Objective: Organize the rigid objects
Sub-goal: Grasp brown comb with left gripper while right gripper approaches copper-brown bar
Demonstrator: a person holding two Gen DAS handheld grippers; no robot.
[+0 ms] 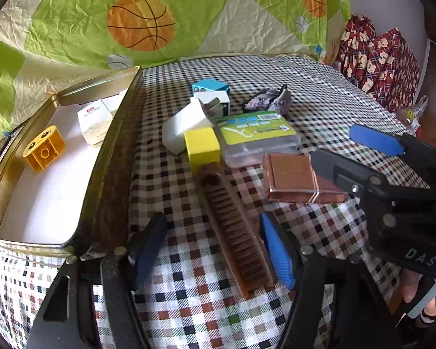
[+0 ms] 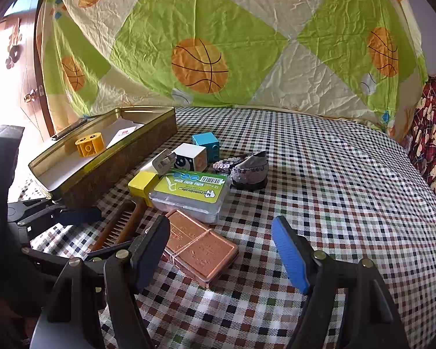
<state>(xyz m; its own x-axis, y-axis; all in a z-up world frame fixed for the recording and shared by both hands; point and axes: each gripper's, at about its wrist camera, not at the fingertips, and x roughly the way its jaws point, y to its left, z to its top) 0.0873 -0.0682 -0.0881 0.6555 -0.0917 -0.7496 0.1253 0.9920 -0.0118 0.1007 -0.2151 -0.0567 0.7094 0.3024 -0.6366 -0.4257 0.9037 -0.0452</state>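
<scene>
- left gripper [image 1: 215, 250]: jaws part-open, straddling the brown comb [image 1: 235, 232]; right pad looks against its edge, left pad clear of it, no firm clamp visible
- right gripper [image 2: 226, 250]: jaws wide, empty, over the copper-coloured flat box [image 2: 202, 250] on the checked surface [image 2: 348, 203]
- tin tray [image 1: 107, 157]: left of left gripper, yellow block [image 1: 43, 148] inside
- clear plastic case [image 1: 255, 136], yellow cube [image 1: 202, 145]: just beyond comb's far end

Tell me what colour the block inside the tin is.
Yellow-orange; the block shows best in the left wrist view.

Brush [image 1: 235, 232] end perhaps claw-hidden.
</scene>
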